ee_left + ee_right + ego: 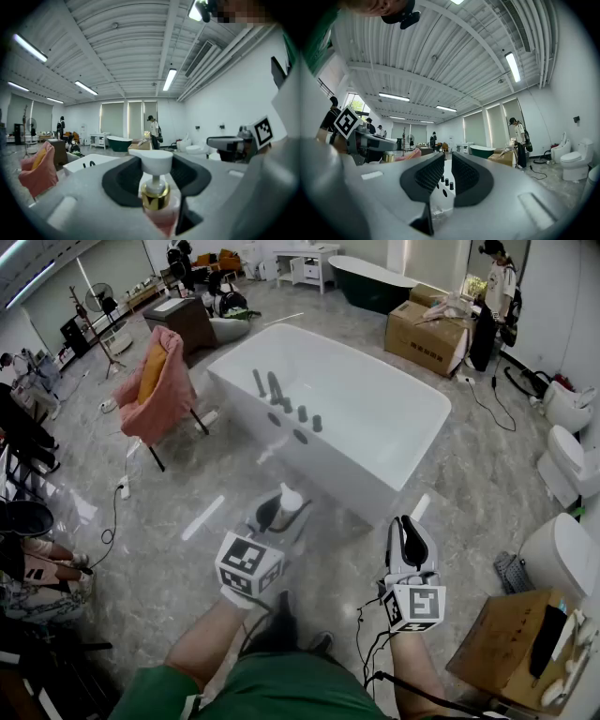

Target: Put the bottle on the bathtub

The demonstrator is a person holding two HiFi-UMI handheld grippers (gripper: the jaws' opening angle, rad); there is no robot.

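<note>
A pink pump bottle [290, 501] with a white pump head and a gold collar stands upright between the jaws of my left gripper [278, 510], which is shut on it. In the left gripper view the bottle [154, 194] fills the gap of the left gripper [154, 174]. The white bathtub [375, 418] lies just ahead of it, with dark taps along its near rim, and shows small at the left as the bathtub [89, 161]. My right gripper [410, 538] hangs over the floor to the right, shut with nothing in it. Past the right gripper [448, 171] the bathtub [443, 197] shows.
A chair with a pink cover [155, 381] stands left of the tub. Cardboard boxes [427, 334] and a dark green tub [370, 282] are behind it, and a person [497, 277] stands there. Toilets [567, 460] line the right wall, and a box [511, 634] sits near right.
</note>
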